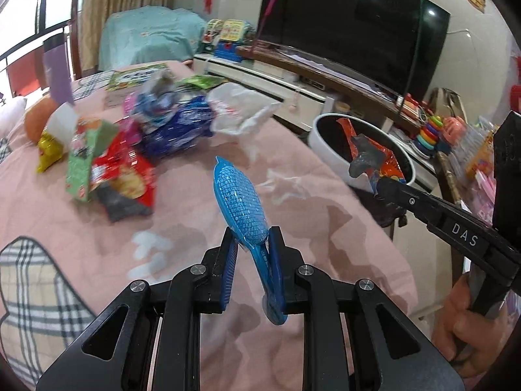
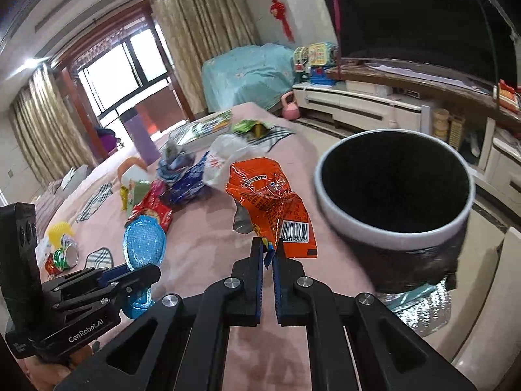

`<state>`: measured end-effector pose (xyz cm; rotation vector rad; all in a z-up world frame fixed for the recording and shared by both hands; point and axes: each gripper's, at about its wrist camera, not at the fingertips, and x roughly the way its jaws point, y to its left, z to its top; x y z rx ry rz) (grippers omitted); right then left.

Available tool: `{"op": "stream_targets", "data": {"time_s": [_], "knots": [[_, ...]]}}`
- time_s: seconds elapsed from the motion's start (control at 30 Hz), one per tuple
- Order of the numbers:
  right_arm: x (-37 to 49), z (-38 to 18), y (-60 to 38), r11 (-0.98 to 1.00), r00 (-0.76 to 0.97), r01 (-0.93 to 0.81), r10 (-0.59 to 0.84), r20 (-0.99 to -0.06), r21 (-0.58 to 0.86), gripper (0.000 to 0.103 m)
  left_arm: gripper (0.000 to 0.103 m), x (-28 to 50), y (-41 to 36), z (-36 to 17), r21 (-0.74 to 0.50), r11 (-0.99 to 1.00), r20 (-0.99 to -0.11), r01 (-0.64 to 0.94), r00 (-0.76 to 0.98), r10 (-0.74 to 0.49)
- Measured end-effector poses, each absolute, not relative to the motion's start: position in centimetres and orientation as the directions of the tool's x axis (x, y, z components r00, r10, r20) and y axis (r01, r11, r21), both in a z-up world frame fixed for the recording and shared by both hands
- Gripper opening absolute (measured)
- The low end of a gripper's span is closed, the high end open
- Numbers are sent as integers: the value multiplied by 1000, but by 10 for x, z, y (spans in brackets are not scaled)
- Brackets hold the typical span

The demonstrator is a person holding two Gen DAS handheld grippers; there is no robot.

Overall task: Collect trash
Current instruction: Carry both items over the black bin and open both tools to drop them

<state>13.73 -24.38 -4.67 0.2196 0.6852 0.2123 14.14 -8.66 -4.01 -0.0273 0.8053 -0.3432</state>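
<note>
Two grippers, blue tray (image 1: 240,202), orange wrapper (image 2: 272,202)

Your left gripper (image 1: 252,244) is matte black, its two slim fingers lined on the inner faces with ribbed blue pads (image 1: 229,273). Behind the fingers, angular black link arms fan out, each pinned with a round silver screw (image 1: 138,286) and cut through with a triangular slot. Seen from your right gripper (image 2: 267,254), its side carries white "GenRobot.AI" lettering (image 2: 85,334) below a tall black block. Your right gripper has the same black linkage, blue pads and silver screws; its side bears a white "DAS" label (image 1: 465,234). Your right hand (image 1: 462,322) is bare.
</note>
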Motion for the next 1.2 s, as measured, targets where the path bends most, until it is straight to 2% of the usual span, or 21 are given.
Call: {"op": "stream_targets", "data": {"time_s": [0.53, 1.2], "knots": [[148, -45, -312, 961, 783, 8, 167, -600, 278, 5, 18, 173, -163, -23, -117, 900, -692, 419, 616, -377], [176, -47, -362, 948, 768, 67, 150, -623, 311, 7, 18, 228, -244, -23, -93, 863, -731, 496, 555, -398]]}}
